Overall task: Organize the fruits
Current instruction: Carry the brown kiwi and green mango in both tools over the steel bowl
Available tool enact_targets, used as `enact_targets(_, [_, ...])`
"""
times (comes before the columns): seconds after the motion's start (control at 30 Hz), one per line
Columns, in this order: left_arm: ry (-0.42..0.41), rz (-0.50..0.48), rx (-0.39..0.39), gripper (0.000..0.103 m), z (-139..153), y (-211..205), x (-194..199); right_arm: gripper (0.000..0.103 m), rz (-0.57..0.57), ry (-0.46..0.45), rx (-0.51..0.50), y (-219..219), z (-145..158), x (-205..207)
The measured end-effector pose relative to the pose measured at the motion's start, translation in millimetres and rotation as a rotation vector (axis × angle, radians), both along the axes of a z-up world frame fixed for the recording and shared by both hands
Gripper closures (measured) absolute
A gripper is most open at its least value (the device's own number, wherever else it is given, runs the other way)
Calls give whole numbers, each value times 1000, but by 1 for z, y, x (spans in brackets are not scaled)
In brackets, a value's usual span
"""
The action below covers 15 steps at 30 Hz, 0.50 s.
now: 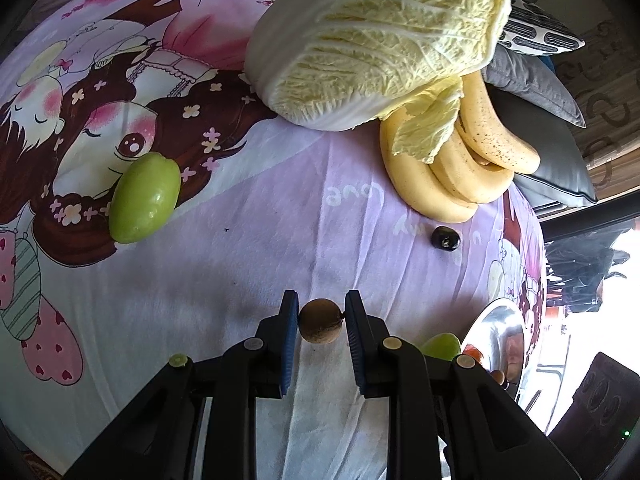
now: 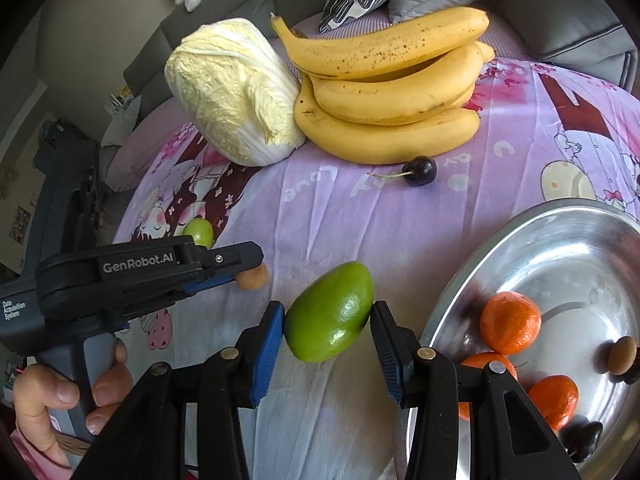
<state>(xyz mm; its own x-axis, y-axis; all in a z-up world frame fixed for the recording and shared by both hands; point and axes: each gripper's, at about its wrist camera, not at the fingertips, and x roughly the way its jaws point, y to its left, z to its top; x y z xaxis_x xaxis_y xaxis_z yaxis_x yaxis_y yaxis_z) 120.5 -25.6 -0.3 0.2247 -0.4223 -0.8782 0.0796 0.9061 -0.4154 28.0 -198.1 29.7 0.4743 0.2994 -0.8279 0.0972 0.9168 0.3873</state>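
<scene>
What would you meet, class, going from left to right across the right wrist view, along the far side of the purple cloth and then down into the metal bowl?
Napa cabbage → bunch of bananas → dark cherry → tangerine in the metal bowl → small brown fruit.

green mango clamped, brown longan pinched – both lifted

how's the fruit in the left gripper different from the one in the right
The small brown fruit in the left hand-held gripper is round, dull and tan; the green fruit in the right hand-held gripper is oval, glossy and much larger. It spreads those jaws wider, while the left jaws sit close. Both are clamped between blue pads above the purple cloth.
</scene>
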Motion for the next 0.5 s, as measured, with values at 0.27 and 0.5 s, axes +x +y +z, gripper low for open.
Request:
enact_targets(0.27, [-41, -15, 5, 79, 16, -3, -8, 55, -35, -29, 4, -12, 13, -10])
enact_targets(0.5, [-52, -44, 27, 79, 24, -16, -13, 55, -81, -29, -8, -27, 17, -18])
